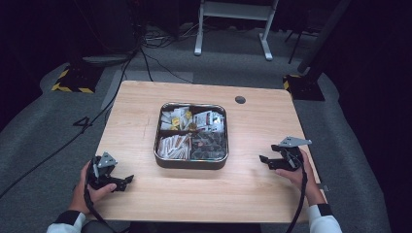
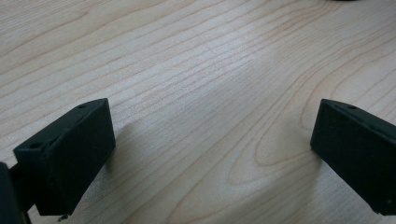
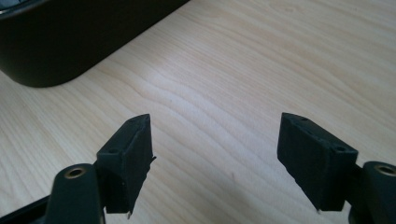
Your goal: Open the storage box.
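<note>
Right claw (image 3: 215,154) stood wide, nothing between the jaws, just off the tray's (image 1: 191,162) right wall, low over bare surface (image 1: 252,136). Left claw (image 2: 212,154) also wide and empty, near the front-left corner, well apart from the tray. Tray sat mid-surface, four compartments holding packets (image 1: 174,145).

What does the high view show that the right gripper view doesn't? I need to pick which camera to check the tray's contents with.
High view alone: the tray's four compartments filled with small packets, both hands, the left gripper and the floor around the table. Right gripper view alone: the right gripper's two black jaws up close, apart with nothing between them over bare wood. Both share the wooden tabletop, the right gripper, and the tray's dark outer wall.
</note>
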{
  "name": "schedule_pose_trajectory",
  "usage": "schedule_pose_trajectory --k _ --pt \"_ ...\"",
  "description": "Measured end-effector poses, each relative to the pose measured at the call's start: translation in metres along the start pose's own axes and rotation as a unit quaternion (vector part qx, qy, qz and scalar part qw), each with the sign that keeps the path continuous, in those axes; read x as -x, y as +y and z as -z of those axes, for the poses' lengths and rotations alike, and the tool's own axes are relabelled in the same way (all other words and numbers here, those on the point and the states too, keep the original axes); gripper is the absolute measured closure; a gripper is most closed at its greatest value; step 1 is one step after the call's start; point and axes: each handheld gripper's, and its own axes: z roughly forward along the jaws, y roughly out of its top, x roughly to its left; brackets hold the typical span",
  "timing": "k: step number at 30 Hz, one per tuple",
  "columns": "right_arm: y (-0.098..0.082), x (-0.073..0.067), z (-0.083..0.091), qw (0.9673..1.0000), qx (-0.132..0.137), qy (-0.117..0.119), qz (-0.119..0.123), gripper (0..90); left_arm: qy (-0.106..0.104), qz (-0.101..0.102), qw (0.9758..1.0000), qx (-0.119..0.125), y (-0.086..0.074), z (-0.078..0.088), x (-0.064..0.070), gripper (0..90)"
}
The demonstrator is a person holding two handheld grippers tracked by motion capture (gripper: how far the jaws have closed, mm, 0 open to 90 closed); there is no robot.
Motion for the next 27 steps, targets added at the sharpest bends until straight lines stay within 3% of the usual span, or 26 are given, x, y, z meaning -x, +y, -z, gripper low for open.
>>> schedule_pose_trajectory --k 12,27 --pt "0.044 -0.02 -0.017 0.999 0.013 0.012 0.04 30.9 -0.001 -0.001 1.0 0.001 0.0 -0.001 -0.001 0.0" --pt "0.088 -0.043 -0.043 0.9957 0.033 0.049 0.071 31.6 0.002 0.002 1.0 0.0 0.001 -0.001 0.0 0.0"
